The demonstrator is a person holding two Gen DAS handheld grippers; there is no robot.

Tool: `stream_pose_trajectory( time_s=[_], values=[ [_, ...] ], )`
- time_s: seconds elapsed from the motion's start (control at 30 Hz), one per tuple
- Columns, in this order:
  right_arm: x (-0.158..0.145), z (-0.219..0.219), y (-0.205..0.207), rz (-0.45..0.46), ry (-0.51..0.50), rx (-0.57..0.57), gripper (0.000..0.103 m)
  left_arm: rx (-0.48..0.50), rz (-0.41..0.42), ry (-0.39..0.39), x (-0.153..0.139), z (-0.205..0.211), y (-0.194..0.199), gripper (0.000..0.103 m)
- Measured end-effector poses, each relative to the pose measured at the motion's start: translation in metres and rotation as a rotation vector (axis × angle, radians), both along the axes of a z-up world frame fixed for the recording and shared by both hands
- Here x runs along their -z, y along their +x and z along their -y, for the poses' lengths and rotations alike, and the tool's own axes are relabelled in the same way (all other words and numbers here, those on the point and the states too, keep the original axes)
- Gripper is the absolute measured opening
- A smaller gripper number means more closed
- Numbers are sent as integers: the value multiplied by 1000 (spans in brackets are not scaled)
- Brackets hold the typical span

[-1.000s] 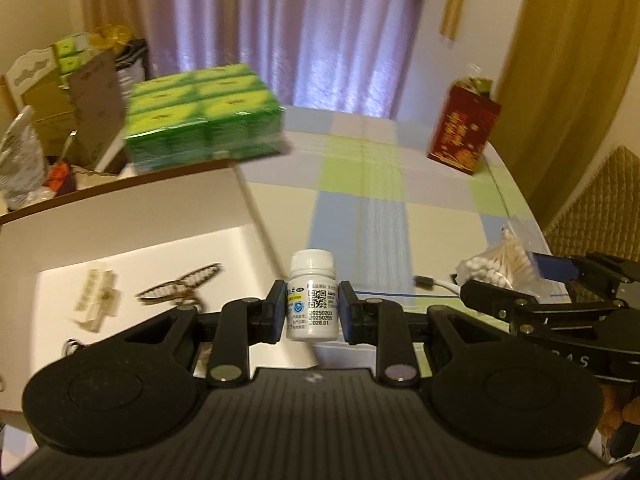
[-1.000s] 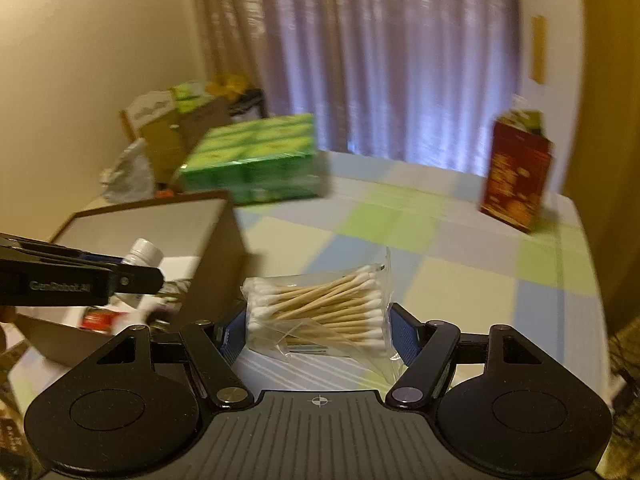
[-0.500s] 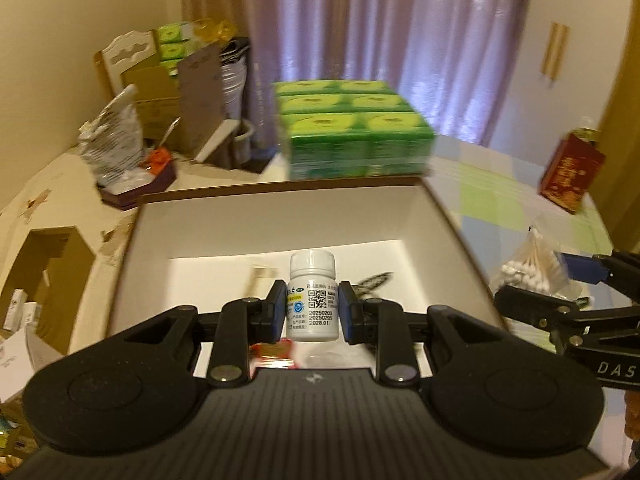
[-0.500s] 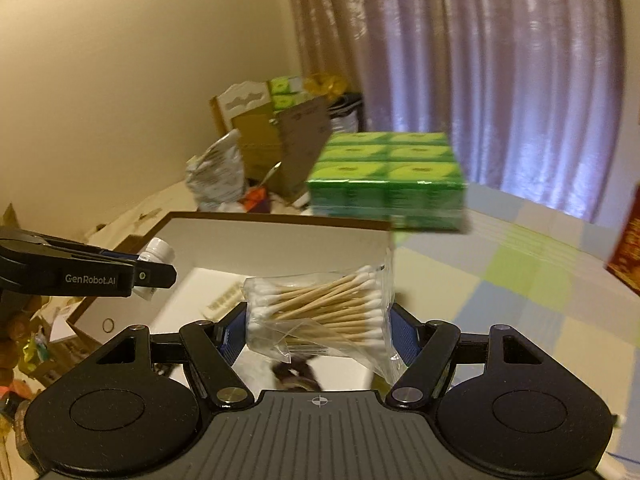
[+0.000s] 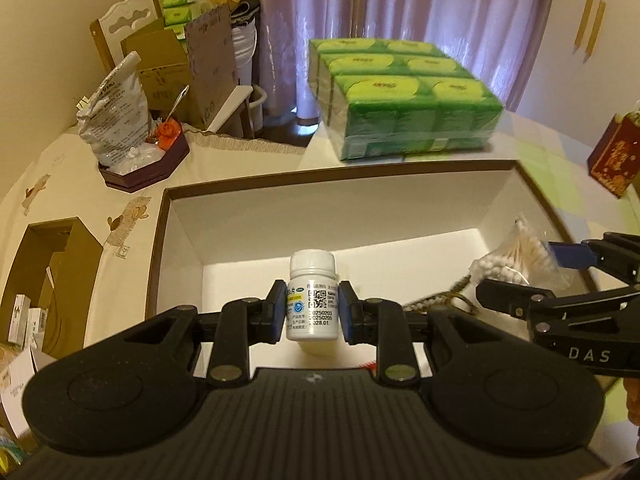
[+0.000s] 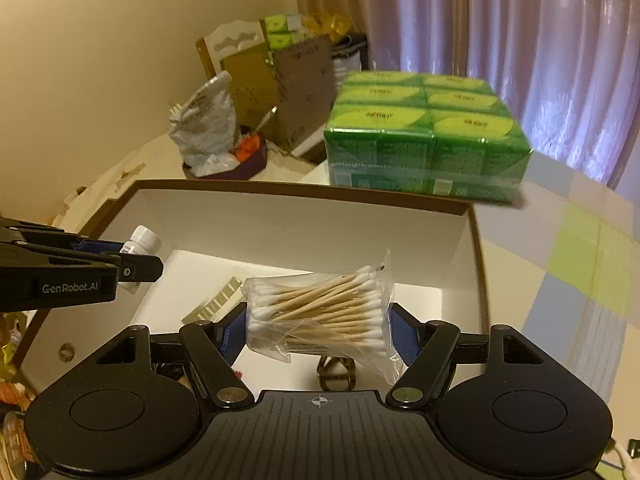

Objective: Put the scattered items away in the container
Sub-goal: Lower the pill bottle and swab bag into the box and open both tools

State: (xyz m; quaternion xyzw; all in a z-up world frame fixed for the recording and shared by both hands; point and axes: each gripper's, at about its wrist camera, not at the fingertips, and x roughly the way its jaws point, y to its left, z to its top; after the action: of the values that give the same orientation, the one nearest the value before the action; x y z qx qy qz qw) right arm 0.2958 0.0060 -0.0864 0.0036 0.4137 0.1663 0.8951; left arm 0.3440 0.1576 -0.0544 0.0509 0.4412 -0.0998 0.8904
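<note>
One white pill bottle (image 5: 312, 297), upright, is clamped at its label between the two fingers of the left gripper (image 5: 312, 312), held in the air over the open box (image 5: 360, 172). One clear bag of cotton swabs (image 6: 320, 312) is pinched by its ends in the right gripper (image 6: 319, 330), also above the box interior, nearer its right wall. Both grippers point forward and level, side by side; each shows in the other's camera, the left one's fingers (image 6: 136, 270) at the left edge of the right wrist view, the bottle cap poking out beyond them.

The box is one white-lined carton with a brown rim, sitting on a table under a checked cloth (image 6: 580, 256). On its floor I count one pale ridged piece (image 6: 218, 300) and one brownish hair clip (image 6: 336, 374), partly hidden under the swab bag; a small red thing beneath the bottle is too hidden to identify.

Beyond the far wall stands one shrink-wrapped green pack of tissue boxes (image 5: 404, 100), six tops visible. One red carton (image 5: 614, 152) stands at the far right.
</note>
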Motion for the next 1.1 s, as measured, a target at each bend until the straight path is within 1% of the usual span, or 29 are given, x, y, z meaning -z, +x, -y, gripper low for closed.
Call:
stream_pose_trajectory(
  time_s=[0.2, 0.4, 0.77, 0.9, 1.1],
  values=[
    [11, -8, 24, -33, -12, 14, 74, 11, -34, 15, 17, -4, 29, 22],
    [18, -11, 39, -54, -22, 26, 74, 19, -61, 22, 29, -3, 46, 22],
    [29, -12, 52, -91, -29, 44, 74, 9, -108, 51, 47, -4, 63, 22],
    [33, -12, 55, -102, -29, 53, 74, 10, -109, 59, 49, -4, 64, 23],
    [35, -12, 60, -100, -20, 69, 74, -5, -119, 48, 49, -8, 66, 23]
  ],
)
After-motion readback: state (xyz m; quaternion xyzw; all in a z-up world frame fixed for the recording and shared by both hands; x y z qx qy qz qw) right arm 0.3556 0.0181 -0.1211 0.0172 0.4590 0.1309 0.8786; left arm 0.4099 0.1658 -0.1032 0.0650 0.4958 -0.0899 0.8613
